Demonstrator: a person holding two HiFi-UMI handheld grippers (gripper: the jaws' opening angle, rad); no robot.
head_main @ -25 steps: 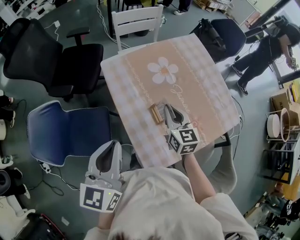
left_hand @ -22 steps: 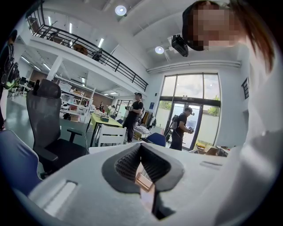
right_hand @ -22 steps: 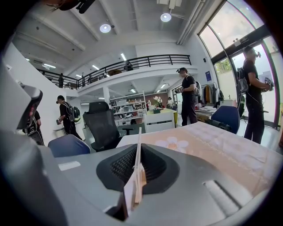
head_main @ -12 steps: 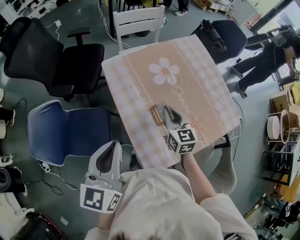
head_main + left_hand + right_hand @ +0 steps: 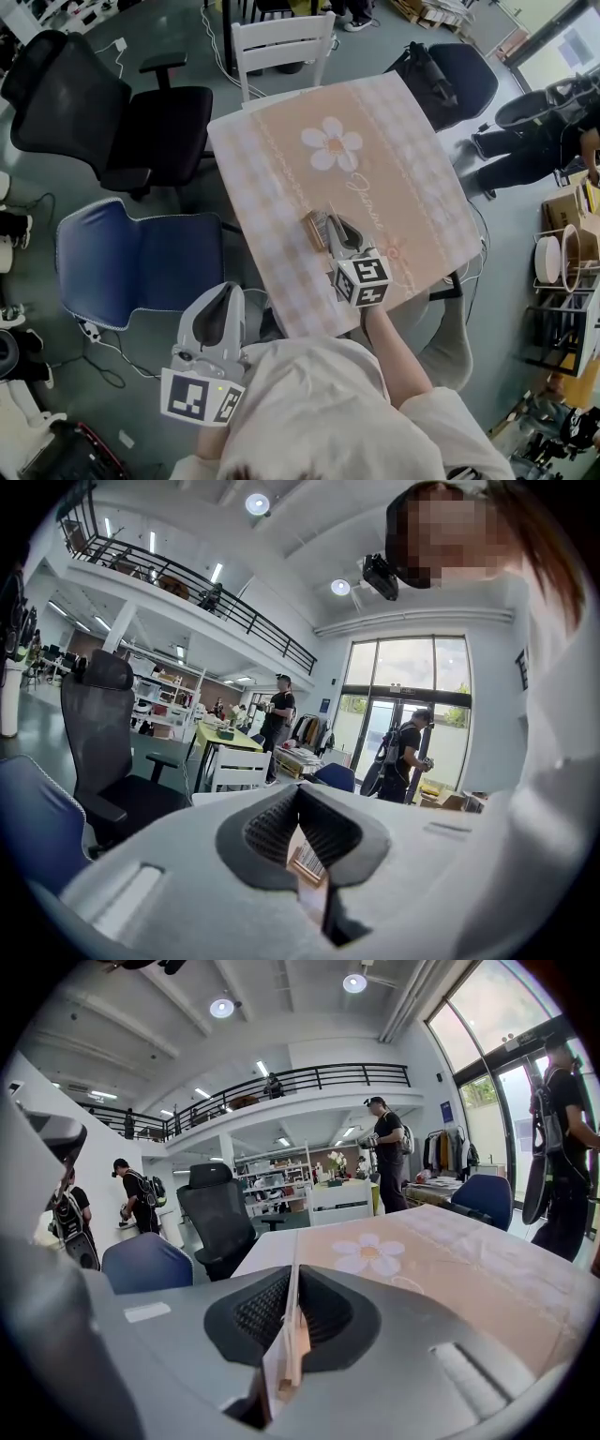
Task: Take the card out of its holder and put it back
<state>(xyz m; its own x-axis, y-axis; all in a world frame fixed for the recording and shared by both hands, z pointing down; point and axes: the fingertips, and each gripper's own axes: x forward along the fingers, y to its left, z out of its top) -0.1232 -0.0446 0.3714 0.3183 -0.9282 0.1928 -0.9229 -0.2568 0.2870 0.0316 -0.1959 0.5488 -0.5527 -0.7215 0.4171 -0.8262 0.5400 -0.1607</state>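
- Right gripper (image 5: 292,1277) — jaws clamped on thin white card (image 5: 279,1358); card upright on edge, long axis along the jaws, pointing far.
- Left gripper (image 5: 300,792) — jaws together, empty.

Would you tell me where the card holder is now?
Head view: the card holder sits on the tablecloth, below the flower print, left of the right gripper.

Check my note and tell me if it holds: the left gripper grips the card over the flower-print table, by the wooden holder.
Not quite. The right gripper grips the card, as the right gripper view shows. The rest holds: it is over the flower-print table, by the wooden holder.
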